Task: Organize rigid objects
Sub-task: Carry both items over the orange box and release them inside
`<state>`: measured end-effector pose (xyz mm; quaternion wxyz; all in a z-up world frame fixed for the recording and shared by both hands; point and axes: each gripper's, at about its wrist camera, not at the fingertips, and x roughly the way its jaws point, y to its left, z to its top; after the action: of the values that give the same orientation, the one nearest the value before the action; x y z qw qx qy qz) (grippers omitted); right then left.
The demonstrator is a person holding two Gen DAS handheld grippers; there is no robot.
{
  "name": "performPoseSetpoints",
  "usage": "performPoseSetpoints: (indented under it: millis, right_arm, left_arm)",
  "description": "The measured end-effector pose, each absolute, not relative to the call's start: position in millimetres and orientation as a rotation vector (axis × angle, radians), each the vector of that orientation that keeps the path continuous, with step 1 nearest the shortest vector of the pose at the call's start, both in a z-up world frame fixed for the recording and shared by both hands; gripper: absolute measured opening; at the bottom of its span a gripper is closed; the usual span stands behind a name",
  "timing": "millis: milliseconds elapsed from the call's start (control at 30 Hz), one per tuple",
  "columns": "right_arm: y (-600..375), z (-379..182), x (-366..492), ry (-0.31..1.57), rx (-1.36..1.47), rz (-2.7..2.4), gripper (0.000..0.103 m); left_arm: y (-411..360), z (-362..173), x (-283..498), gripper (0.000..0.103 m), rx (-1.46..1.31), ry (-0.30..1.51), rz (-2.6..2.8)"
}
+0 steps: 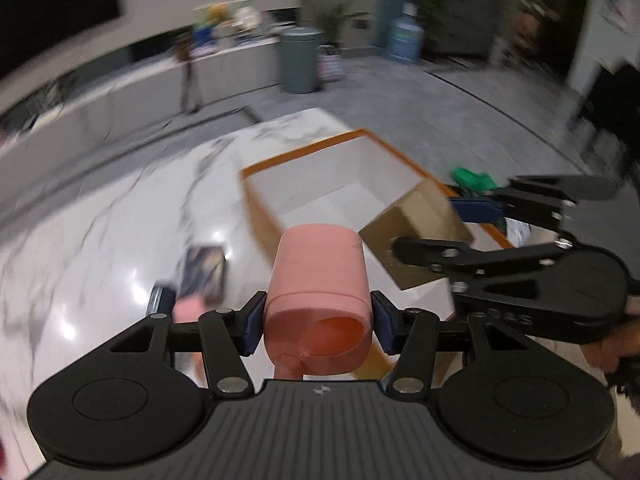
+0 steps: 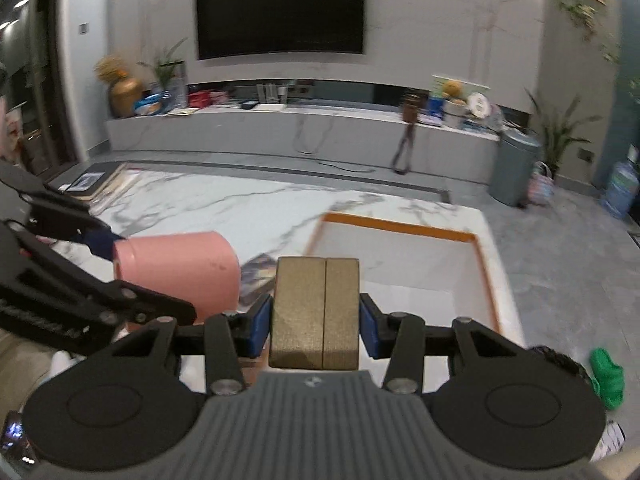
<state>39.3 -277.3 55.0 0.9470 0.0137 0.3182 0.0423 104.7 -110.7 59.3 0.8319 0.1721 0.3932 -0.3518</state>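
My left gripper [image 1: 318,326] is shut on a pink cup [image 1: 320,284] that lies on its side, its mouth towards the camera. My right gripper [image 2: 316,326] is shut on a tan box [image 2: 315,312] with a seam down its middle. Both are held above the marble table [image 2: 208,204], just short of a white bin with an orange rim [image 2: 400,225]. In the left wrist view the tan box [image 1: 416,236] hangs over the bin's [image 1: 304,151] near right side, with the right gripper [image 1: 444,226] on it. In the right wrist view the pink cup [image 2: 180,270] is at the left.
A small dark patterned box [image 1: 204,270] lies on the table left of the bin, next to something pink [image 1: 186,310]. A green object [image 2: 608,376] sits at the right beside the table. A hand [image 1: 612,346] holds the right gripper. Beyond are a low cabinet, a grey trash can [image 2: 514,168] and plants.
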Motion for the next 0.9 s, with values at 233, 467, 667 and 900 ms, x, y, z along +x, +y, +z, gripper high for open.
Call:
performPoseSetpoints:
  millis: [233, 467, 667, 900]
  right_arm:
    - [-315.6, 36.6, 48.4, 0.701, 0.08, 0.002, 0.045]
    - [-330.5, 2.0, 62.6, 0.795, 0.126, -0.02, 0.045]
    - [-333.3, -25.8, 80.5, 0.887, 0.15, 0.004, 0.045]
    - [-337.4, -47.4, 91.3, 0.988, 0.205, 0.05, 0.045]
  left_arm:
    - [-178.1, 36.4, 105.5, 0.062, 0.554, 0.827, -0.852]
    - [-202.1, -0.1, 113.7, 0.062, 0.684, 0.864, -0.894]
    - [-209.0, -28.2, 127.0, 0.062, 0.779, 0.913, -0.911]
    - [-214.5, -50.3, 137.9, 0.062, 0.861, 0.989, -0.953]
